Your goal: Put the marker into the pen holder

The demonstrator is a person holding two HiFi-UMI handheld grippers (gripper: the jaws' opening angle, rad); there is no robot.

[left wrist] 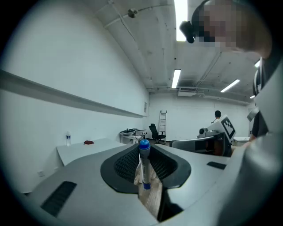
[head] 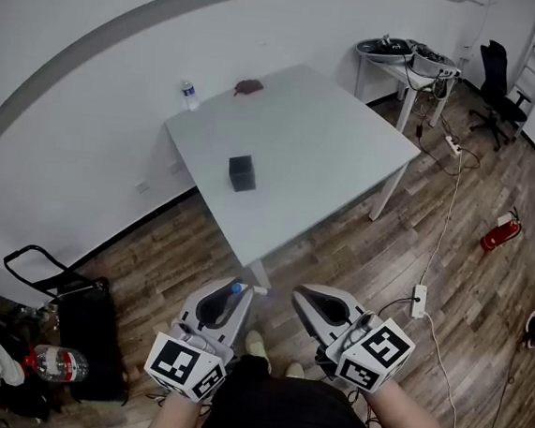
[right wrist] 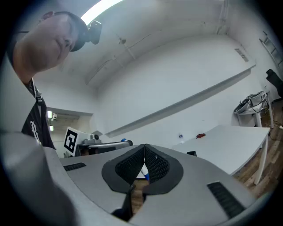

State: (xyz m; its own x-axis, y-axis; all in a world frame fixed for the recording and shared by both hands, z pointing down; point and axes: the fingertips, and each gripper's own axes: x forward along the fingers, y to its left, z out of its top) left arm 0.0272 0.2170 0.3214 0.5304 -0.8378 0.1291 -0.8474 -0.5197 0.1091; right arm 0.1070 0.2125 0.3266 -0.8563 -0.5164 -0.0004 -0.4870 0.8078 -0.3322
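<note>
Marker (left wrist: 143, 164) clamped upright in the left gripper (head: 238, 290), blue cap on top and the barrel between the ribbed pads. Right gripper (right wrist: 144, 154) beside it, jaws pressed together at the tips with nothing pinched. Both are held low over the wood floor (head: 339, 253), just short of the near corner of the white table (head: 322, 138).

Pen holder (head: 242, 173), a small black box, stands on the tabletop, inside the left edge and well apart from the marker. Bare surface lies all around it. The near corner and both near edges of the table are unobstructed.

Water bottle (head: 189, 94) sits at the far left corner, against the wall side. A small reddish object (head: 248, 87) lies near the far edge.

Floor to the right carries a power strip (head: 418, 300) with its white cable, and a red fire extinguisher (head: 499, 233) lies farther out. A black bag (head: 91, 337) stands left of the grippers.
</note>
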